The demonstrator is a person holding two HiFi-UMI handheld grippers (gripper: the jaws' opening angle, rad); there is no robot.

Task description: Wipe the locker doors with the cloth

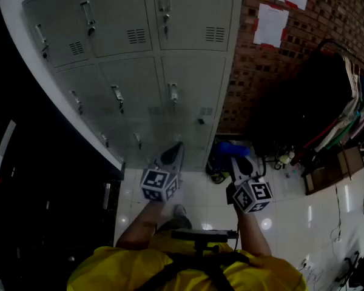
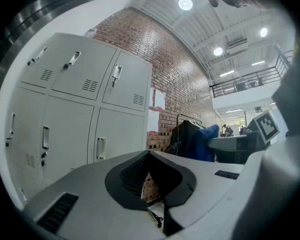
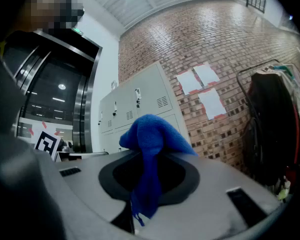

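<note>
R gripper (image 3: 149, 171) pinches cloth (image 3: 155, 134), bunched past fingertips so we can wipe locker doors (image 1: 136, 80) ahead; L gripper (image 2: 151, 161) closed, empty.

Open floor (image 1: 201, 197) between lockers (image 1: 139, 83) and rack (image 1: 338, 105)

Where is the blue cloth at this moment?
The blue cloth is clamped in the right gripper, right of centre in the head view, away from the lockers and in front of the brick wall.

Left gripper (image 1: 176, 152) closed, right gripper (image 1: 235, 160) clamped (on cloth (image 3: 152, 139))
</note>
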